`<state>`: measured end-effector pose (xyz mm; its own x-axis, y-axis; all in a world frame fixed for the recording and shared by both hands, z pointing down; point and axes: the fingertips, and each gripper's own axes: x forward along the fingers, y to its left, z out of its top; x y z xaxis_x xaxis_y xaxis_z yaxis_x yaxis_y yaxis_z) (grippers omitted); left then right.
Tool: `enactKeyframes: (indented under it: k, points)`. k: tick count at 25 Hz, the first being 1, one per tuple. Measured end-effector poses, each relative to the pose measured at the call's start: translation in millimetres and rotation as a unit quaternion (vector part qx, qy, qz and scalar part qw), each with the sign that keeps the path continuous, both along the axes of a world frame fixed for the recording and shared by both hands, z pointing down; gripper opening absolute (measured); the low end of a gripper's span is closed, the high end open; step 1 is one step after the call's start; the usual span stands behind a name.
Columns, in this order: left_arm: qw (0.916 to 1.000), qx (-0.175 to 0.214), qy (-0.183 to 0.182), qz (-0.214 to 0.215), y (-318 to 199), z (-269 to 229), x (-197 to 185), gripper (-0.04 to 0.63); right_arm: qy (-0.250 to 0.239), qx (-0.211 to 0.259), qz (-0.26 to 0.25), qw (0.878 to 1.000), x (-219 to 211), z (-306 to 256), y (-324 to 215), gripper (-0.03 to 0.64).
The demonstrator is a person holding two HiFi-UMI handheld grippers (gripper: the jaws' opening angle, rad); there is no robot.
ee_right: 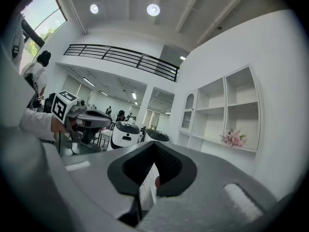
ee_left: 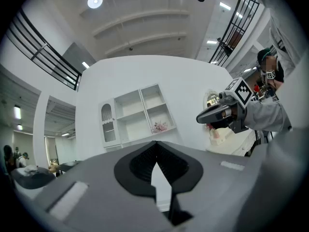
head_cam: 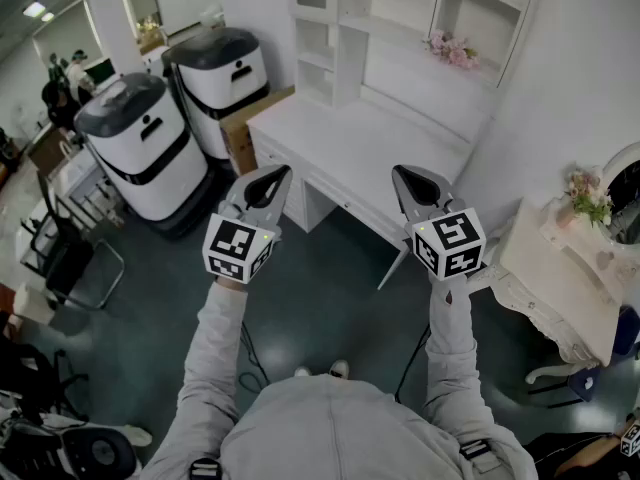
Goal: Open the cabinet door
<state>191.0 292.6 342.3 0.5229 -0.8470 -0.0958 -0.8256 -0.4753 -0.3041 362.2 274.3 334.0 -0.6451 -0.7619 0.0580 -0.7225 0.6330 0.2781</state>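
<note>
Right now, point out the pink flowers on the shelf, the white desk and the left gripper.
pink flowers (head_cam: pixel 450 48), head view, on the blossoms.
white desk (head_cam: pixel 370 133), head view, on its bare top.
left gripper (head_cam: pixel 280 174), head view, at the tips of its shut jaws.

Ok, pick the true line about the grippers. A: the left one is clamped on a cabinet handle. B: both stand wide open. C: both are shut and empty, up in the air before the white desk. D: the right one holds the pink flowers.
C: the left gripper and the right gripper each have their jaws together with nothing between them, and both are held in the air short of the white desk.
</note>
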Motion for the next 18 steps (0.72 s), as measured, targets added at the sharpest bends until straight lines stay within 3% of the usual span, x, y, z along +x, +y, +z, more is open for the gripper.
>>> enactKeyframes:
  k: [7,13,18]
  points:
    - [0.9997,0.02,-0.007,0.009,-9,-9,6,0.017,-0.006,0.01,0.002,1.0,8,-5,-8,0.002]
    - [0.9996,0.025,-0.002,0.013,-19,-6,12,0.017,-0.043,0.02,-0.004,0.999,21,-13,-19,0.002]
    - [0.9998,0.019,-0.007,0.001,-32,2,10,0.017,-0.066,0.002,-0.022,0.998,21,-10,-31,0.0]
